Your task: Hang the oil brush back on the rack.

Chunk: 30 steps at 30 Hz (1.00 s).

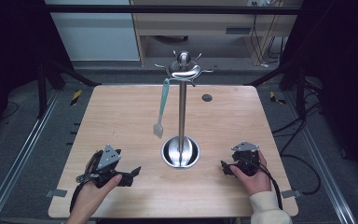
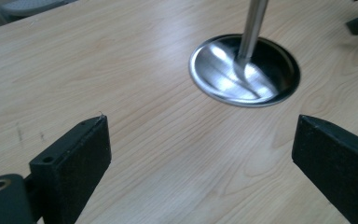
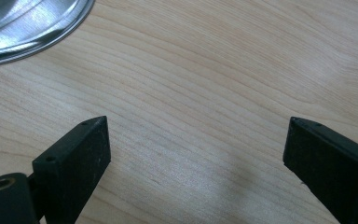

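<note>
A steel utensil stand (image 1: pixel 182 107) rises from a round dish base (image 1: pixel 181 152) in the middle of the wooden table (image 1: pixel 121 112). From one of its top hooks hangs a teal-handled brush (image 1: pixel 161 112). My left gripper (image 1: pixel 130 176) rests low at the front left, held by a hand, open and empty. In the left gripper view the base (image 2: pixel 245 70) lies ahead between the wide-apart jaws. My right gripper (image 1: pixel 224 167) sits at the front right, open with nothing in it. The rim of the base (image 3: pixel 32 28) shows at the top left of the right gripper view.
A small dark round hole (image 1: pixel 207 97) marks the table's far right part. Black frame posts stand at both sides. A wooden desk (image 1: pixel 205 23) with cables stands behind the table. Bare wood lies around the stand.
</note>
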{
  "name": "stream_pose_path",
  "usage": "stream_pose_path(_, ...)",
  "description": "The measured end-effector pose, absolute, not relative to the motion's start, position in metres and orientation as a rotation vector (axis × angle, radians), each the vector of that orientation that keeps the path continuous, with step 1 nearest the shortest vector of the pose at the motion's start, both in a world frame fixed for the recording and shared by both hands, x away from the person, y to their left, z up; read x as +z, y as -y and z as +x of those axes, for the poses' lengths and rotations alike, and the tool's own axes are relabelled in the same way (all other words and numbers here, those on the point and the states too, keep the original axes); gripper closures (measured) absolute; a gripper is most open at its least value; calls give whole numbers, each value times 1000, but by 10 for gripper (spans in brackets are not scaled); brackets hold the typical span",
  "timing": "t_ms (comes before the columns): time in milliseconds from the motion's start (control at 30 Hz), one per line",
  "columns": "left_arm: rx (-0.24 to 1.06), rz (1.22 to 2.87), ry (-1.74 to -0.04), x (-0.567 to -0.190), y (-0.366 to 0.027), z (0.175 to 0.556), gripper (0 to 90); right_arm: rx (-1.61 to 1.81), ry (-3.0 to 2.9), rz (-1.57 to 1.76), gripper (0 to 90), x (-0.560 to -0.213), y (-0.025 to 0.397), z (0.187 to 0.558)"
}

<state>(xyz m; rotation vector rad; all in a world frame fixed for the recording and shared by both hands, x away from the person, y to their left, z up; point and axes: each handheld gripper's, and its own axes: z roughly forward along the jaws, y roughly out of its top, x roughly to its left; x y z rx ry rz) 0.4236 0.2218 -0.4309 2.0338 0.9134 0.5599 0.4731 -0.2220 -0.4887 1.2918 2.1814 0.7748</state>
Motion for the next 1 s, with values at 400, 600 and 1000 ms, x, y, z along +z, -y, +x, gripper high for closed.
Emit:
stream_pose_path(400, 582, 2009, -1034, -453, -252, 439, 48, 775, -2181, 1292, 81, -489, 222, 473)
stream_pose_path(600, 586, 1990, -1090, -460, -266, 445, 52, 774, -2181, 1301, 81, -489, 221, 473)
stream_pose_path(1000, 669, 2053, -1124, -475, -278, 449, 53, 775, -2183, 1298, 81, -489, 221, 473)
